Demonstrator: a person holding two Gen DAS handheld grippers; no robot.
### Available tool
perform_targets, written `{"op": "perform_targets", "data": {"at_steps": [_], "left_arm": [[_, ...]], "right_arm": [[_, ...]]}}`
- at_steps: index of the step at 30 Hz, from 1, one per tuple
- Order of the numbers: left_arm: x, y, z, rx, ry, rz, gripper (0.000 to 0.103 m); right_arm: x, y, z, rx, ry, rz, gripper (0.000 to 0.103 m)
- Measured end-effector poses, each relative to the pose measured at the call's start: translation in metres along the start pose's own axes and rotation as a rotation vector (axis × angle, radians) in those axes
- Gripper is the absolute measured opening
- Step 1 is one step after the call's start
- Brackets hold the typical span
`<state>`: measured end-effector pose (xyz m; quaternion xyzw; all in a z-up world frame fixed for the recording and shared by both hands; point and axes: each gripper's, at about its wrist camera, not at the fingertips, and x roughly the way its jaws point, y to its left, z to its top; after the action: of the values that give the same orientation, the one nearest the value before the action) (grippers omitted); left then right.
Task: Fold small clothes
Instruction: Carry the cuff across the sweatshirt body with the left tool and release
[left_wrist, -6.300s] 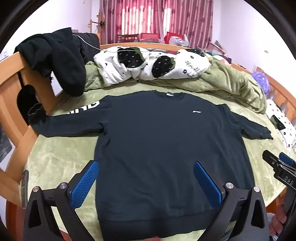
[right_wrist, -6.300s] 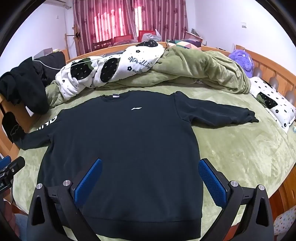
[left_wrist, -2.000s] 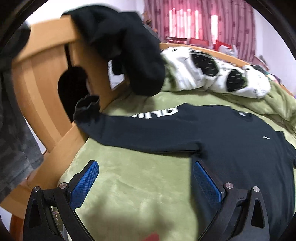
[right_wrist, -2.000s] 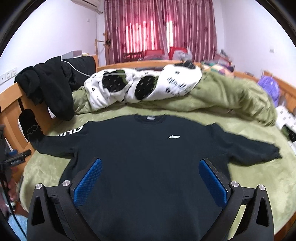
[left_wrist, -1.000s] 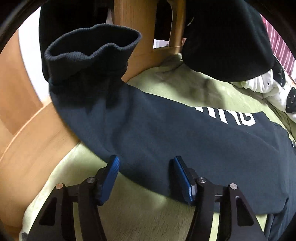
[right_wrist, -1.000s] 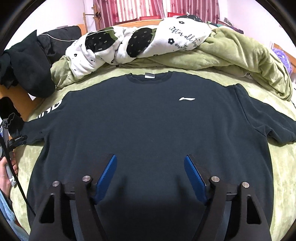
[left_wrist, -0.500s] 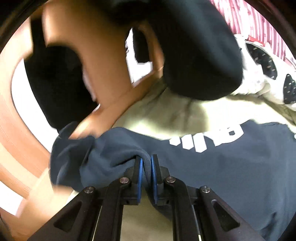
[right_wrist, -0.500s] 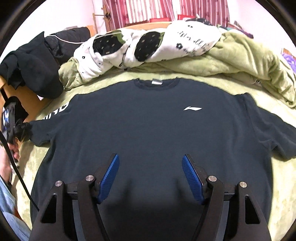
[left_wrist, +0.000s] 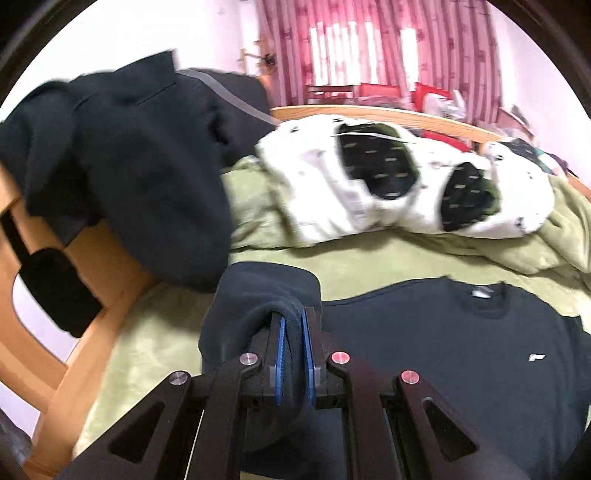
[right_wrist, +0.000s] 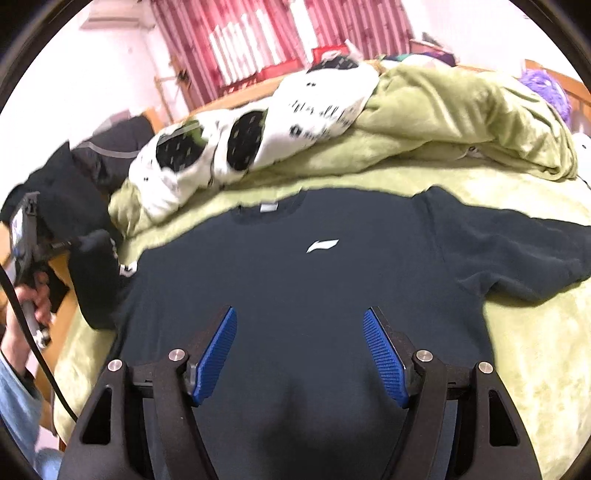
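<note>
Dark sweatshirt (right_wrist: 317, 295) lies flat, chest up, on the green blanket (right_wrist: 517, 369). Left gripper (left_wrist: 291, 332) is clamped on the sweatshirt's sleeve cuff (left_wrist: 258, 295), lifted clear of the blanket. Right gripper (right_wrist: 299, 350) hovers above the sweatshirt's lower chest, jaws apart, holding nothing. Advice: carry the cuff across the sweatshirt's chest, keeping the fold straight at the shoulder; 1 hand could pin the body.
</note>
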<state>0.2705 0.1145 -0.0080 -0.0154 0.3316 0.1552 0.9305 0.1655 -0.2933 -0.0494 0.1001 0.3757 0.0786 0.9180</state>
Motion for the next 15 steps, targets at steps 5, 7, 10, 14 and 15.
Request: {"op": "perform_targets", "data": {"at_steps": [5,7,10,14,15], "left_arm": [[-0.005,-0.083,-0.007,0.073,-0.016,-0.045,0.009],[-0.002,-0.111,-0.014,0.102,-0.011,-0.067,0.009],[0.002,-0.150,-0.036,0.131,0.013,-0.102,0.009],[0.016,-0.181,-0.068,0.159,0.077,-0.132,0.009],[0.018,-0.185,-0.075,0.166,0.090,-0.136,0.009]], "right_arm": [[-0.013,-0.026,0.010,0.046,-0.032,-0.028,0.070],[-0.016,-0.038,0.012,0.099,-0.013,-0.040,0.070],[-0.024,-0.049,0.014,0.121,-0.020,-0.021,0.070],[-0.026,-0.052,0.013,0.094,-0.029,-0.046,0.072],[-0.024,-0.053,0.012,0.088,-0.023,-0.048,0.072]]}}
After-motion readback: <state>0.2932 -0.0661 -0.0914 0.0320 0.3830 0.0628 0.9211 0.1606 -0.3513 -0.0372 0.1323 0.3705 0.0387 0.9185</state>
